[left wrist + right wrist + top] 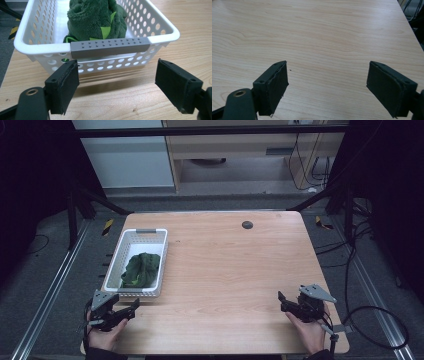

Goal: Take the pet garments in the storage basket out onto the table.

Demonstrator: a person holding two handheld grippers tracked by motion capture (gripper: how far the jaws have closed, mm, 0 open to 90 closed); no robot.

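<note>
A white perforated basket (115,255) with grey handles stands on the left part of the wooden table. A dark green plush cloth (141,269) with light green patches lies inside it. In the left gripper view the basket's near grey handle (110,46) lies just beyond the jaws, the cloth (95,17) bunched behind it. My left gripper (131,310) is open at the table's front left, just short of the basket's near end. My right gripper (285,301) rests open at the front right, nothing between its jaws over bare wood (324,50).
A small dark round grommet (247,224) sits near the table's far edge. Black frame bars and cables (350,270) flank the table on the right. A metal rail (45,295) runs along the floor on the left.
</note>
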